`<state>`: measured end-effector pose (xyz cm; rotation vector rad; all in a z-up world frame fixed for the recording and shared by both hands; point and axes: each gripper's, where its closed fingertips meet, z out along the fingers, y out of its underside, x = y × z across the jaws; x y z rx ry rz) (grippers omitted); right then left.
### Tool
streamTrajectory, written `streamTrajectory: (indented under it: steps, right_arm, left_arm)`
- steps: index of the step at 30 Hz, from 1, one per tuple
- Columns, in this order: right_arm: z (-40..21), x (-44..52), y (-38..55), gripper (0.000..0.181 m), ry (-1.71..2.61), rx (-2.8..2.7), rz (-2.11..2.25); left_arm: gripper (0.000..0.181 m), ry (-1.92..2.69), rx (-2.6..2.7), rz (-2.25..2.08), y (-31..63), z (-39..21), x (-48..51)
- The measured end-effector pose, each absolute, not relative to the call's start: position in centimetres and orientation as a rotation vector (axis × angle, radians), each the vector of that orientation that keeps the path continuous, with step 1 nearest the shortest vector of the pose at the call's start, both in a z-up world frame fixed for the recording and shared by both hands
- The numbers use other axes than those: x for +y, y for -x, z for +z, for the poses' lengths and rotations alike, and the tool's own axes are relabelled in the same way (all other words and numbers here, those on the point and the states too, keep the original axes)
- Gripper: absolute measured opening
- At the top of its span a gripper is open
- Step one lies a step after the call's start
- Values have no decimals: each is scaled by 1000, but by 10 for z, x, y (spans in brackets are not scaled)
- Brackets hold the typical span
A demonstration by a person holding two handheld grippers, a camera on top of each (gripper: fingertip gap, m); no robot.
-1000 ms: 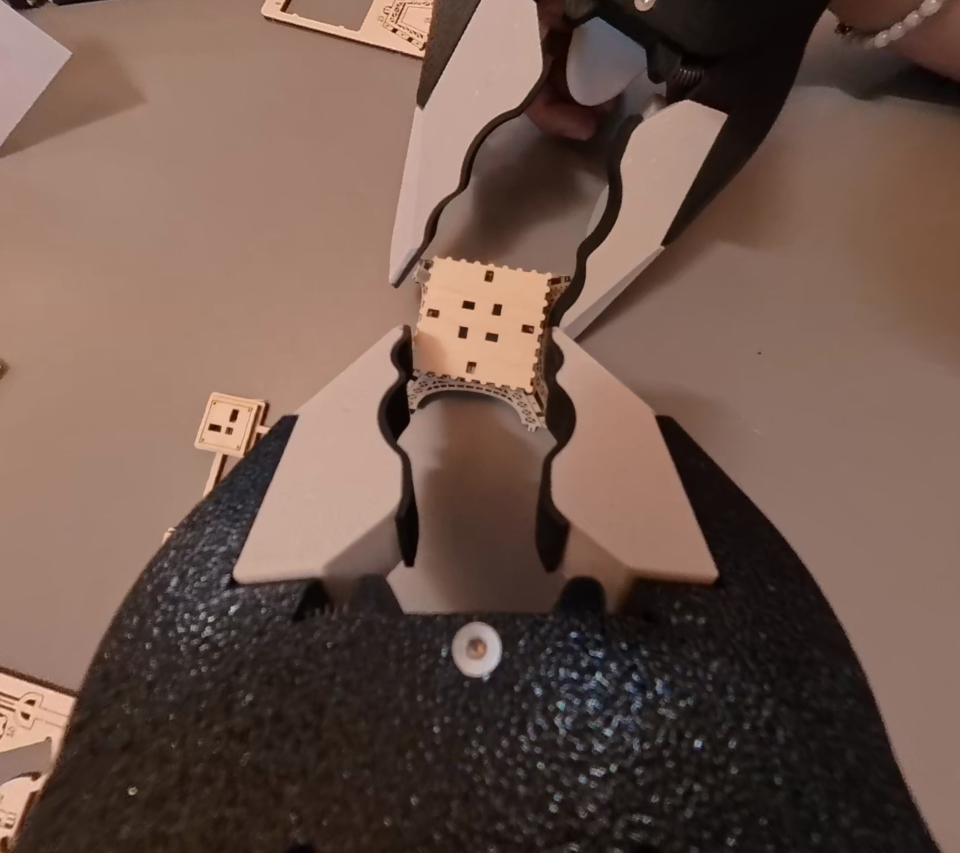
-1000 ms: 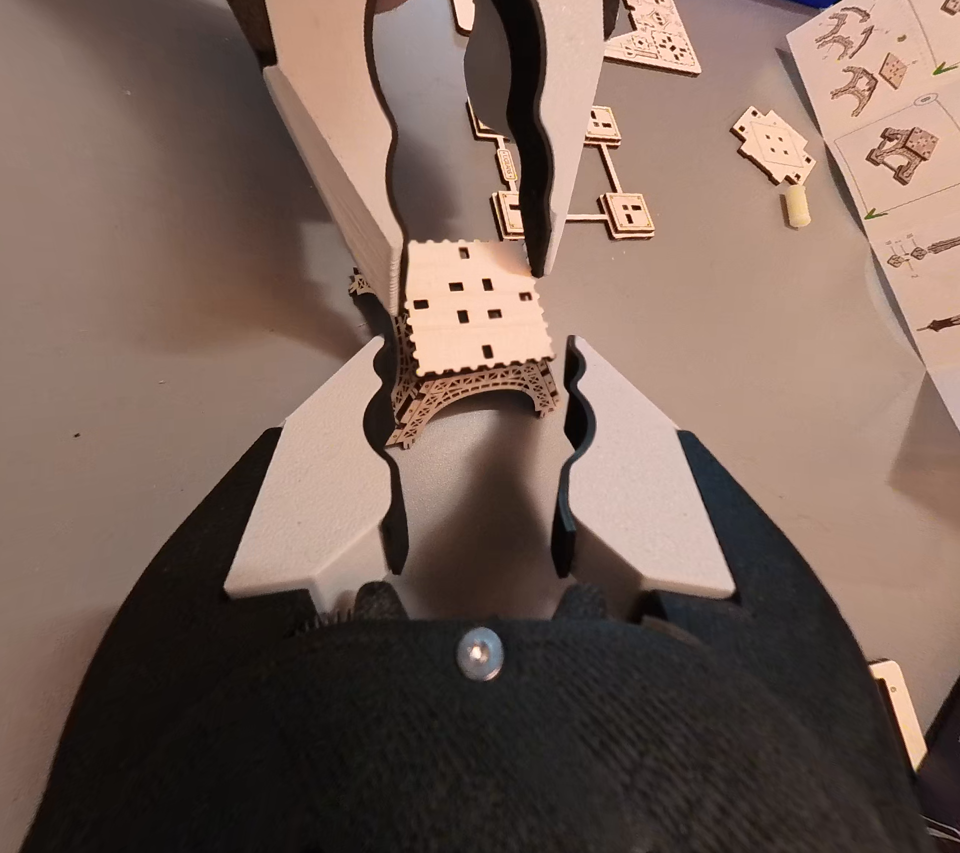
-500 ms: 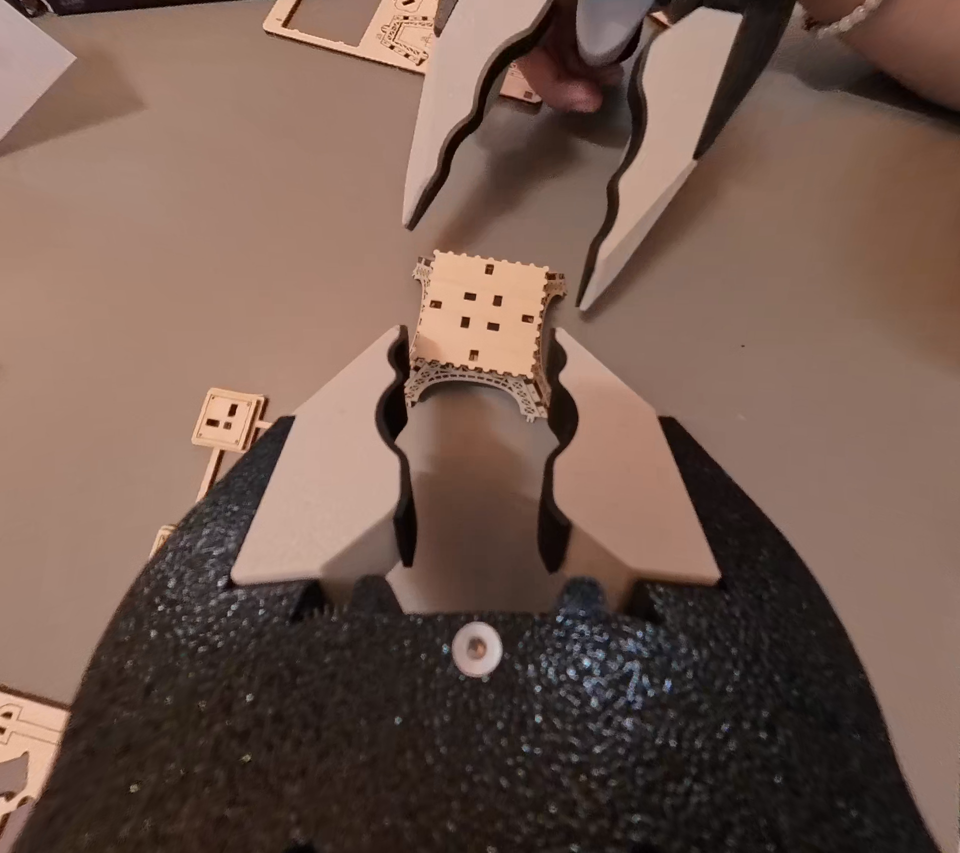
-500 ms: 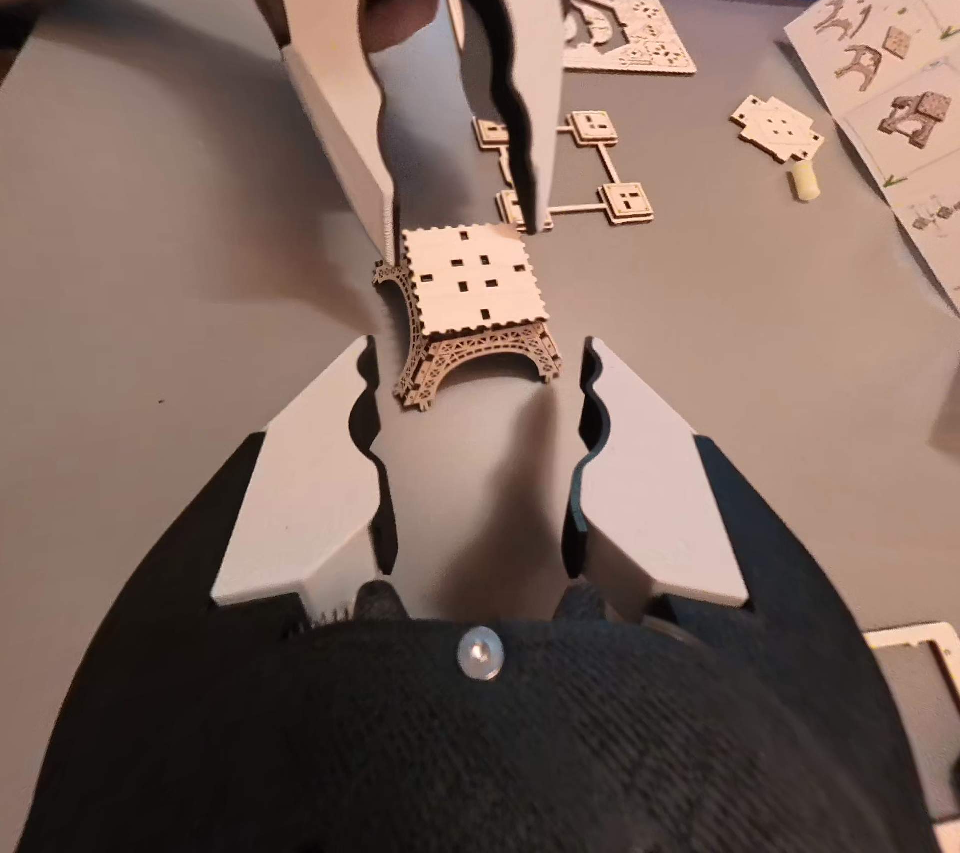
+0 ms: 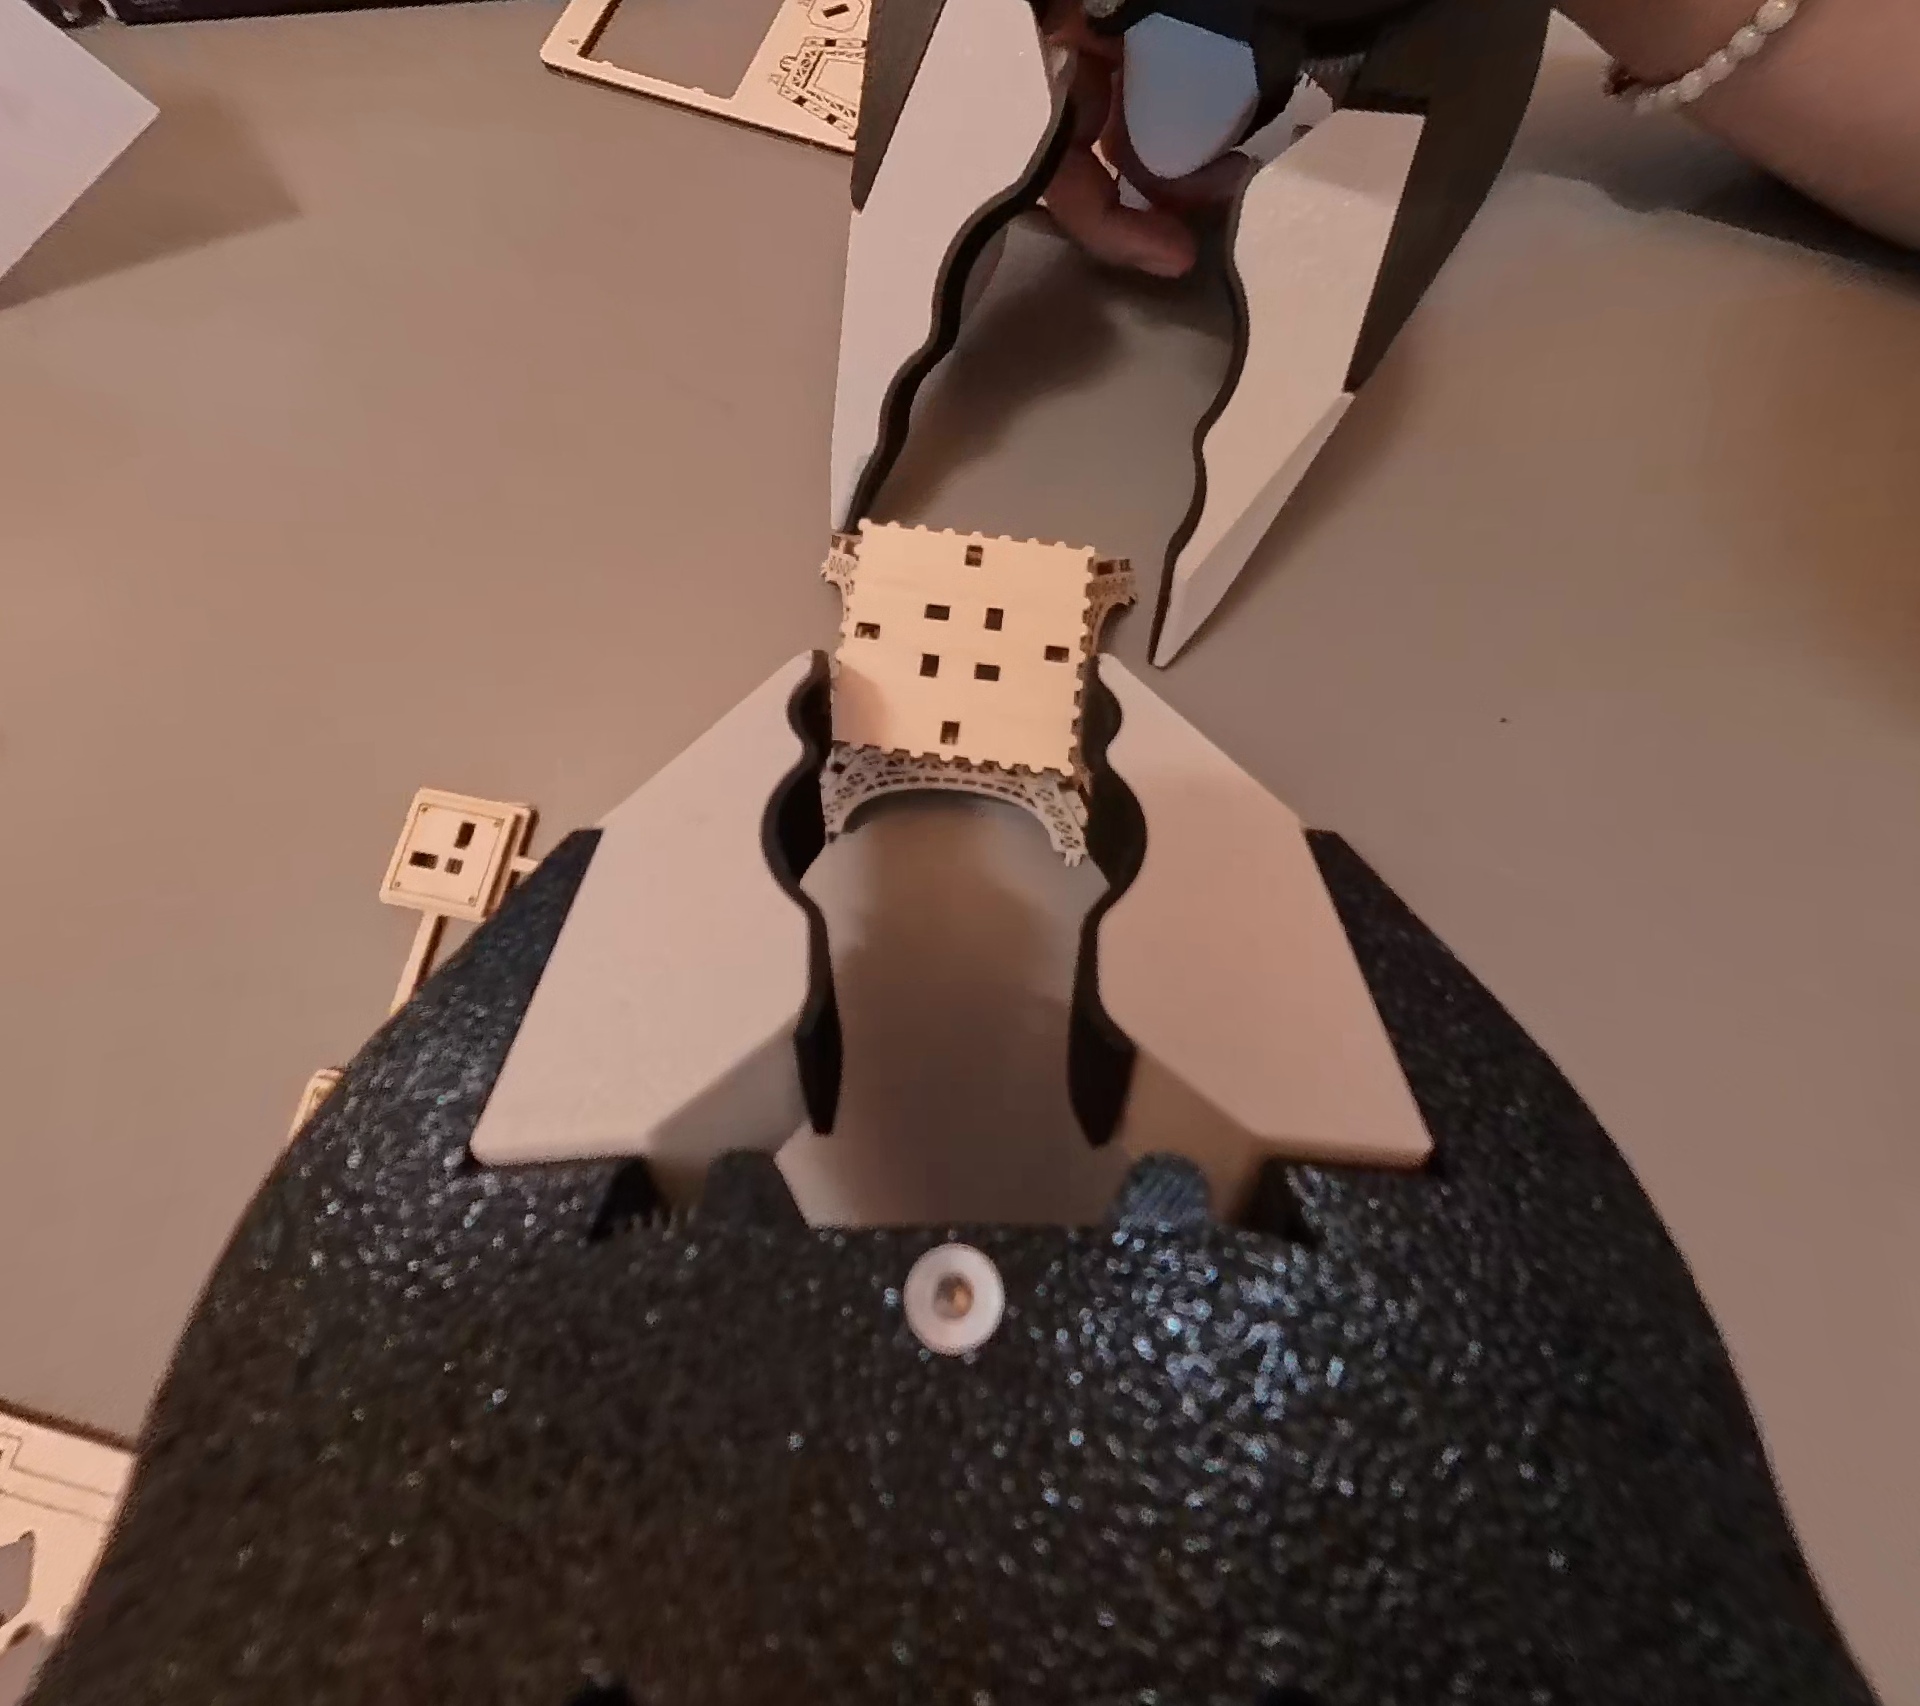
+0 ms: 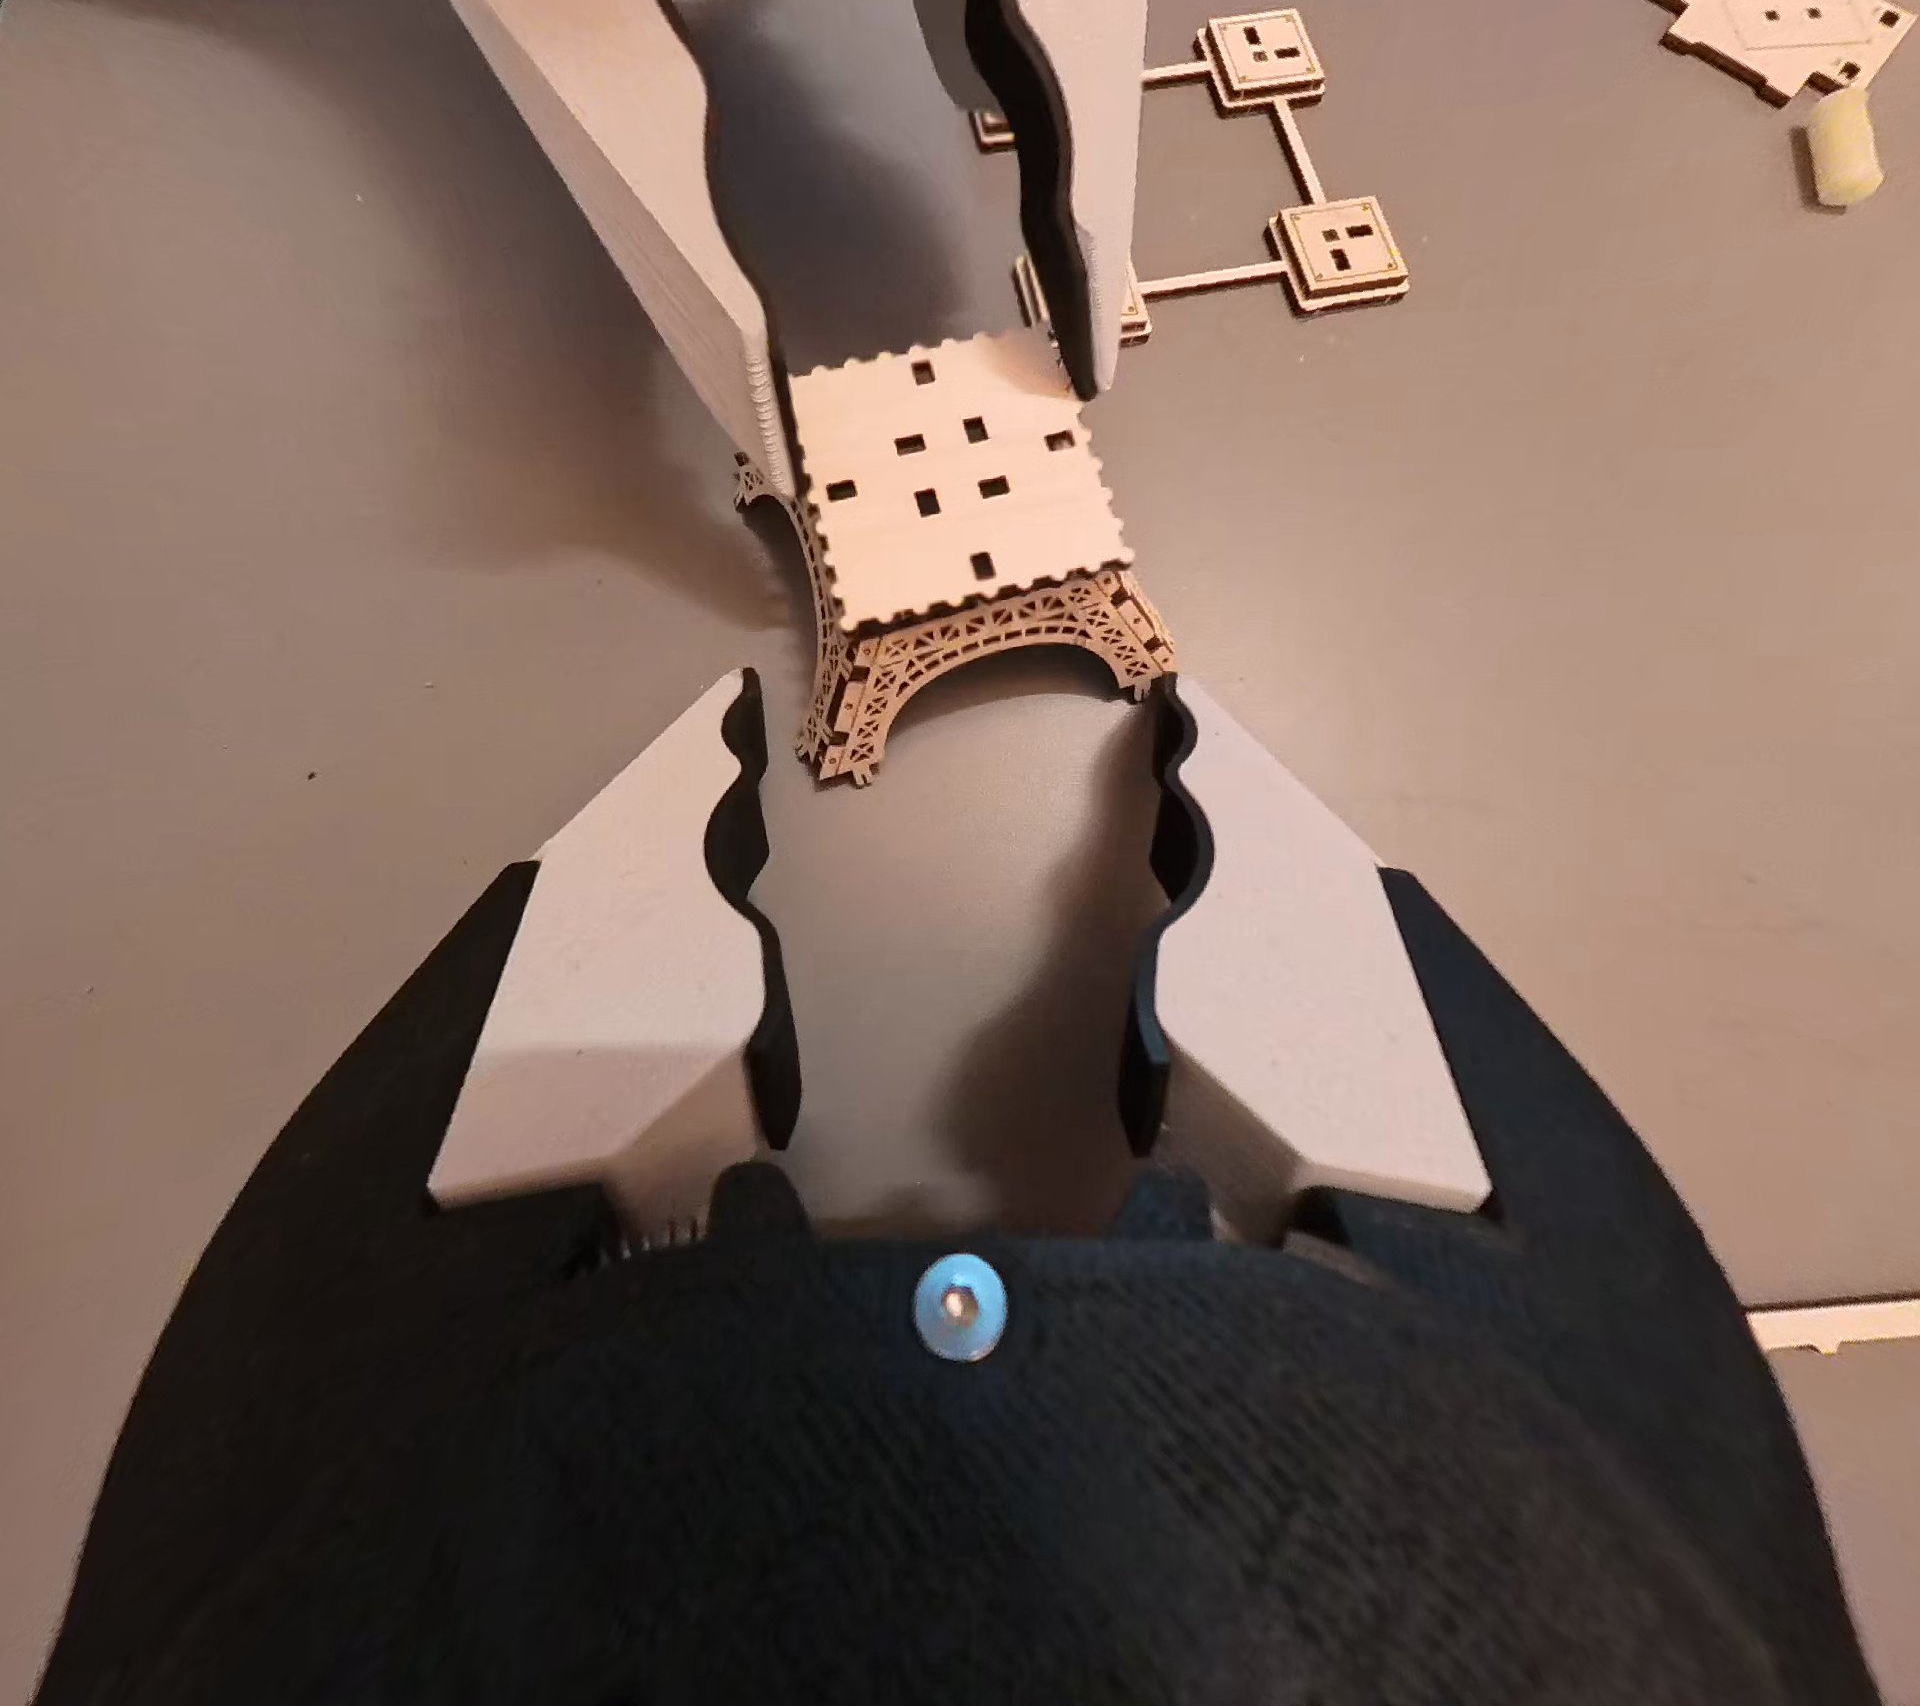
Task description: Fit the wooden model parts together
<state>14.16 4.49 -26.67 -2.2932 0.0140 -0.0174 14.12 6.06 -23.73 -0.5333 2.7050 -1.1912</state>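
My left gripper (image 5: 956,700) pinches the pale wooden lattice-legged tower base with its slotted square top (image 5: 961,664), which stands on the grey table (image 5: 416,461) between those fingertips. My right gripper (image 6: 961,695) is spread wide, its tips just short of the base's near legs, not gripping. A flat wooden fret of small square pieces (image 6: 1320,202) lies beyond my right fingers.

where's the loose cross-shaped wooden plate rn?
Right wrist view, upper right: cross-shaped plate flat on the grey table, just above a small pale cylinder.
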Motion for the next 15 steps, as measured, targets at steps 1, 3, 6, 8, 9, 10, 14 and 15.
streamTrajectory:
  steps: [1, 3, 6, 8, 9, 10, 14, 15]
  right_arm:
    - [-267, 45, -141, 73, 2292, 10, -21]
    - [-266, 45, -140, 72, 2288, -3, -34]
    - [-265, 45, -141, 72, 2280, -17, -71]
    - [-265, 45, -141, 73, 2279, -14, -76]
    - [-265, 45, -142, 74, 2280, -10, -74]
    - [-265, 45, -142, 73, 2281, -6, -70]
    - [-265, 45, -142, 74, 2283, 3, -65]
    - [-265, 45, -142, 74, 2283, 3, -66]
  left_arm:
    - [45, 536, 2703, -1186, -141, -236, 60]
    - [45, 546, 2705, -1187, -141, -234, 58]
    - [45, 534, 2717, -1135, -141, -238, 60]
    - [45, 540, 2717, -1136, -141, -238, 60]
    - [45, 544, 2717, -1138, -140, -238, 60]
    - [45, 545, 2714, -1135, -140, -238, 61]
    - [45, 550, 2715, -1140, -139, -239, 61]
    - [45, 548, 2717, -1139, -139, -239, 61]
